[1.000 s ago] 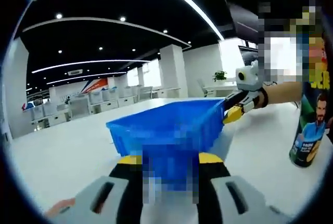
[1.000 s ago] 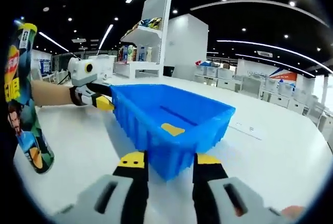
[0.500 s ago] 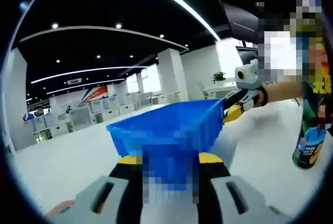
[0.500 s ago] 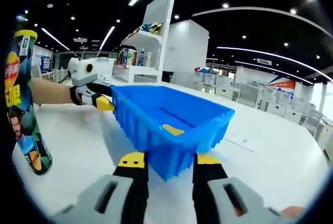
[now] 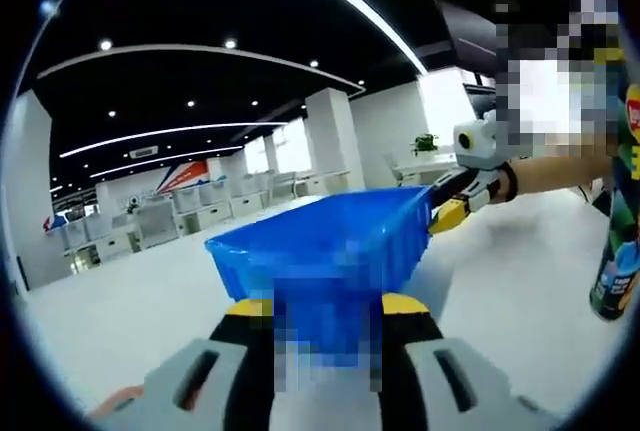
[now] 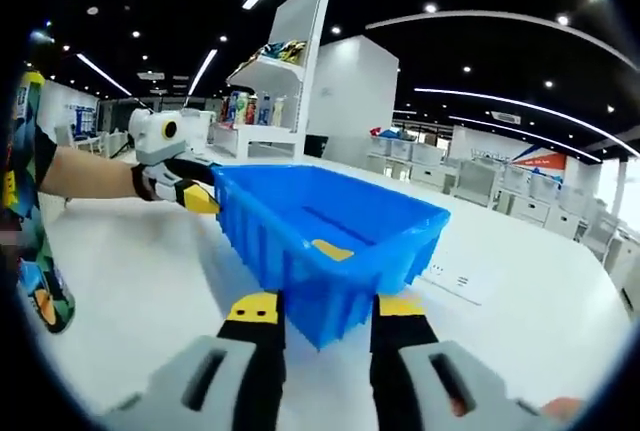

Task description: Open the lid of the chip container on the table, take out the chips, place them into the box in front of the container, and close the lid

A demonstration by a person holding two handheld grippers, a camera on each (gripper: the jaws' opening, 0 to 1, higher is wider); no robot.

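The blue box (image 6: 330, 241) is being gripped at opposite ends: the right hand-held gripper (image 6: 325, 313) is clamping its near rim, the left hand-held gripper (image 5: 325, 311) its far rim. It seems to be hanging just above the white worktop (image 6: 150, 281). The chip container (image 6: 30, 211) is standing lidded beside it. Judging by this, box positioning is underway; next comes setting it down, releasing, and reaching for the lid. Shelves (image 6: 265, 81) are standing behind.

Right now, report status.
Left gripper, right gripper: fingers at opposite corners of blue box, grip unclear. Chip can upright beside box, lid state unclear. No obstruction seen.
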